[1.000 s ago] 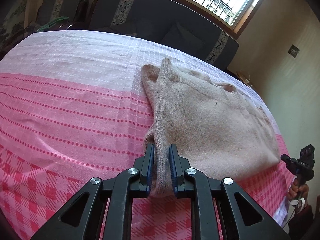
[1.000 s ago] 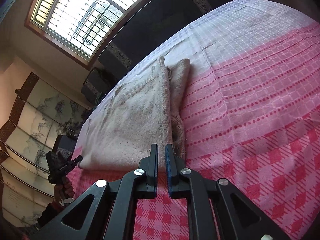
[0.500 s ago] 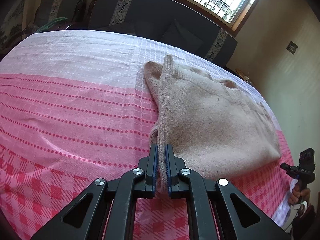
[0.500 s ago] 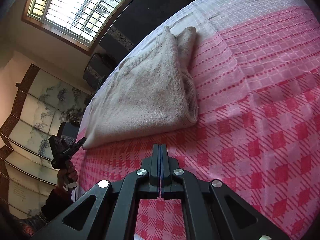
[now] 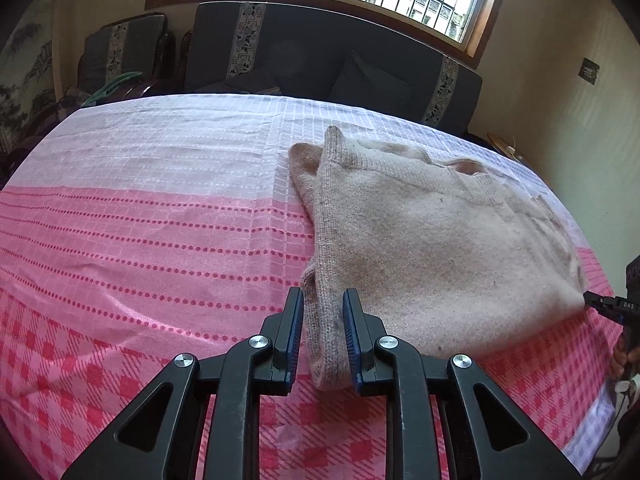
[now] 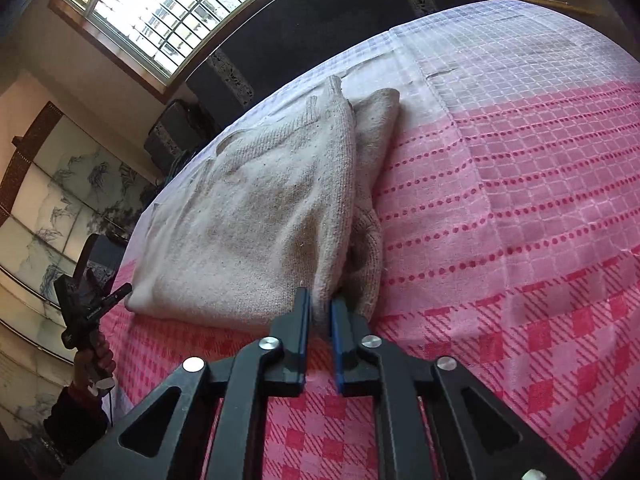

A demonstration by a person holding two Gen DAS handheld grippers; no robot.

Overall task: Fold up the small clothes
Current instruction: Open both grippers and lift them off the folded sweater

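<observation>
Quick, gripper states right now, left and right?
Left hand-held gripper: open, jaws just opened, sweater edge loose between them.
Right hand-held gripper: jaws just opened slightly, sweater corner between them; cannot tell if pinched.

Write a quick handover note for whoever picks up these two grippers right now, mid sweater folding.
Left gripper: jaws just opened, loose around the sweater's near left corner.
Right gripper: jaws just opened slightly, near right corner between them; firm pinch unclear.
Sweater: flat on the pink cloth, sides already folded in.
Left to do: probably grip both near corners and fold them toward the far edge.
</observation>
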